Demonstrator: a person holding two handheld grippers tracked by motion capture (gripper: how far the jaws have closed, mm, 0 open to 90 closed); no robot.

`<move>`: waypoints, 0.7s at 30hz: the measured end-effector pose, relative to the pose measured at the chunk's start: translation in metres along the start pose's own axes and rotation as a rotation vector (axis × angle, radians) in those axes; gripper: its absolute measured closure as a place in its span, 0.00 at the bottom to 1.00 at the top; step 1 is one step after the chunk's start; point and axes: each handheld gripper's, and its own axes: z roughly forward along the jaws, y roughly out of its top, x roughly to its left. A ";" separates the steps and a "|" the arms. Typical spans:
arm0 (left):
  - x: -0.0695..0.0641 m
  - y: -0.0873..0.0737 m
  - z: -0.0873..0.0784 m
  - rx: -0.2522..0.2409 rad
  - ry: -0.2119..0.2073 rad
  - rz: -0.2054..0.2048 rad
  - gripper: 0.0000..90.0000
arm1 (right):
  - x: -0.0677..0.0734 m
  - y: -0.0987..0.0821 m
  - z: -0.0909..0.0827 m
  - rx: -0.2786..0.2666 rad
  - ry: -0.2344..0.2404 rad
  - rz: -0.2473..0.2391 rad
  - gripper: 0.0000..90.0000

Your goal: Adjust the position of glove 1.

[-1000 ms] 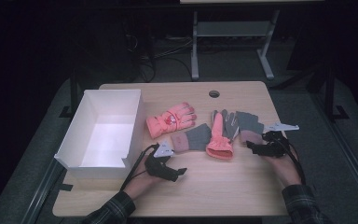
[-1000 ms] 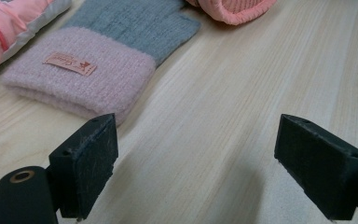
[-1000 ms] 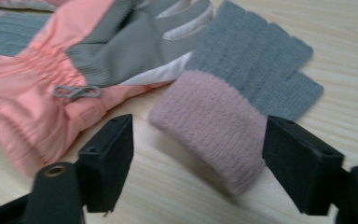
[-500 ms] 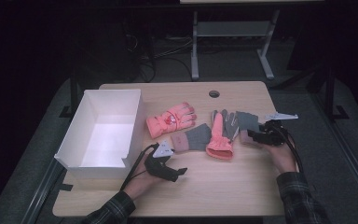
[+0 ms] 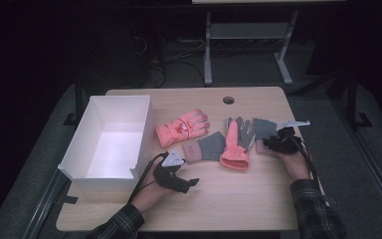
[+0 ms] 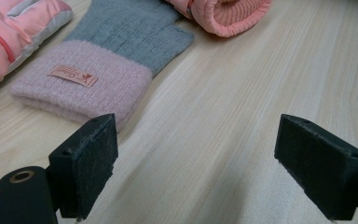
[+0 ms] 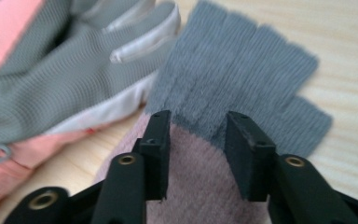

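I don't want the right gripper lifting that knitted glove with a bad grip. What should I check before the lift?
1. Right gripper over the grey-and-pink knitted glove: ok, jaws straddle its pink cuff.
2. Grip firm: cannot tell; jaws have just been closing, cuff between them.
3. Ski glove clear of the jaws: ok, it lies beside.
4. White box open and empty: ok.
5. Left gripper out of the way: ok, open, near the other knitted glove.
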 end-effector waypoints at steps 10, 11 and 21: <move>0.000 -0.001 0.000 0.010 -0.006 -0.003 0.15 | 0.000 -0.003 0.002 -0.003 -0.002 0.001 0.90; 0.000 -0.001 0.000 0.011 -0.007 -0.001 0.15 | 0.000 -0.003 0.002 -0.005 -0.005 -0.002 0.91; 0.001 -0.001 0.001 0.010 -0.019 -0.007 0.15 | -0.001 0.000 -0.022 -0.044 -0.016 -0.016 0.91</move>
